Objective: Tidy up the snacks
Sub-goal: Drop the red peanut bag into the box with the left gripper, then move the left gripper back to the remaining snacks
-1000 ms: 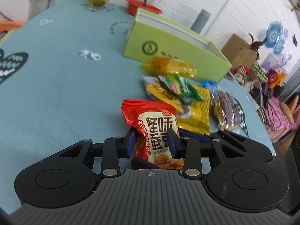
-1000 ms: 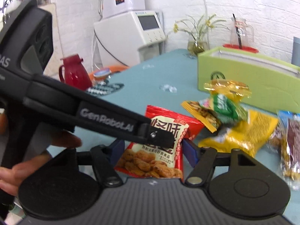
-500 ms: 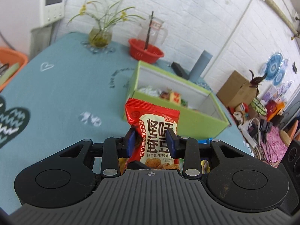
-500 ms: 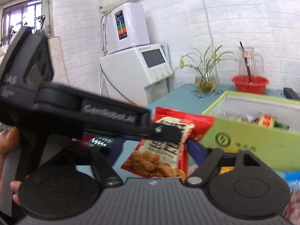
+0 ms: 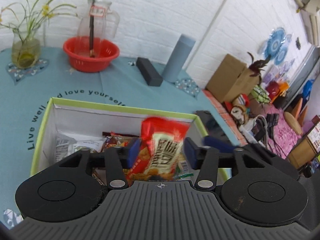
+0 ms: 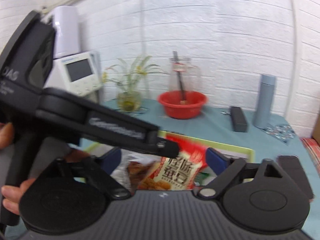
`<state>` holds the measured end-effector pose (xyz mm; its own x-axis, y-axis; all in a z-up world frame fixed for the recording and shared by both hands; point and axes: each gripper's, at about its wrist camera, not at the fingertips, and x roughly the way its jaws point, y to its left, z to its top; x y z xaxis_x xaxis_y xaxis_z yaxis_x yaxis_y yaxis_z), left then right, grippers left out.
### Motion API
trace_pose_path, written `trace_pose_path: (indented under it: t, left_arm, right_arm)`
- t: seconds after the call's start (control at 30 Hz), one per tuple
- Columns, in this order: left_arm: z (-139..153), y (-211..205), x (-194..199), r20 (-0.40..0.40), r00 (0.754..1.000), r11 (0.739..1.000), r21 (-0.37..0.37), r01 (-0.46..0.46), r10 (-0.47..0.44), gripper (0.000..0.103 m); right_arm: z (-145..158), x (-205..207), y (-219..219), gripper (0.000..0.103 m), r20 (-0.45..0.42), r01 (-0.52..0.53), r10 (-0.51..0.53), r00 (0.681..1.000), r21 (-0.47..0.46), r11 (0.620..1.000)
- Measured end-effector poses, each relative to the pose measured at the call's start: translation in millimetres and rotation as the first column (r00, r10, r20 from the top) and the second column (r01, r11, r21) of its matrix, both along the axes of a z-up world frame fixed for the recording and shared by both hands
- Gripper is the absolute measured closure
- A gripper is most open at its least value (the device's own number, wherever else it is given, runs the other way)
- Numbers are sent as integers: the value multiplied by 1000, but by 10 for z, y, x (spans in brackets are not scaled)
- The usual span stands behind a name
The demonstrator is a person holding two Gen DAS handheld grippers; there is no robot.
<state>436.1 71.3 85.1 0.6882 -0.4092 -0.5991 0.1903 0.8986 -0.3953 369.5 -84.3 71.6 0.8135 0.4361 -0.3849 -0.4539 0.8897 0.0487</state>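
A red snack packet (image 5: 164,138) with yellow print hangs blurred between the blue pads of my left gripper (image 5: 161,152). Its jaws are opening and the pads no longer press on the packet. It is above the open green box (image 5: 120,108), which holds several other wrapped snacks (image 5: 80,146). In the right wrist view the left gripper (image 6: 170,148) reaches in from the left, with the packet (image 6: 182,170) below its tip. My right gripper (image 6: 164,158) is behind it over the box rim (image 6: 230,146), jaws opening wide and gripping nothing.
Behind the box on the teal tablecloth stand a red basin (image 5: 91,54) with a glass jug, a plant vase (image 5: 25,50), a black case (image 5: 149,74) and a grey-blue flask (image 5: 178,58). A person's hand (image 6: 12,192) holds the left gripper's handle. Clutter lies beyond the table's right edge.
Both grippers rose from the snack pile and moved over the green box. The left jaws, earlier shut on the red packet, have parted. The right jaws have spread wider.
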Motion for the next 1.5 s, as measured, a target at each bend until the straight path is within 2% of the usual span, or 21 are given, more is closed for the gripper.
trace_pose_path:
  t: [0.07,0.17,0.37,0.67,0.8,0.9,1.03,1.13,1.33,1.5]
  left_arm:
    - [-19,53,-78,30,1000,1000,-3,-8,9,52]
    - [-21,171,-310,65,997,999,8,-35,35,43]
    - [-103,314,-897,64,996,998,-3,-60,60,40]
    - [-436,300,-1684,-3,996,996,-1,-86,86,36]
    - [-621,307,-1809,-53,992,994,14,-113,113,37]
    - [-682,292,-1782,-78,989,992,39,-122,125,44]
    - [-716,240,-1781,-67,992,992,85,-98,104,47]
    - [-703,251,-1849,-66,995,995,74,-73,78,55]
    - [-709,260,-2072,-74,995,997,49,-63,66,62]
    - [-729,260,-2338,-87,994,998,21,-56,58,62]
  right_arm:
    - [-36,-54,-170,9,2,15,-15,1000,30,999]
    - [-116,-260,-360,9,4,17,-18,1000,83,996]
    - [-357,-757,-408,9,-58,8,-1,998,119,993]
    - [-673,-1414,-27,9,-134,-92,104,986,95,991]
    - [-746,-1484,250,9,-140,-166,174,975,64,984]
    - [-791,-1473,466,9,-123,-208,203,971,-22,978]
    - [-822,-1490,642,9,-113,-234,220,969,-125,964]
    - [-782,-1571,629,9,-117,-241,227,967,-129,962]
    - [-768,-1790,633,9,-107,-239,225,968,-145,960]
    - [-771,-2056,627,9,-83,-250,239,968,-171,953]
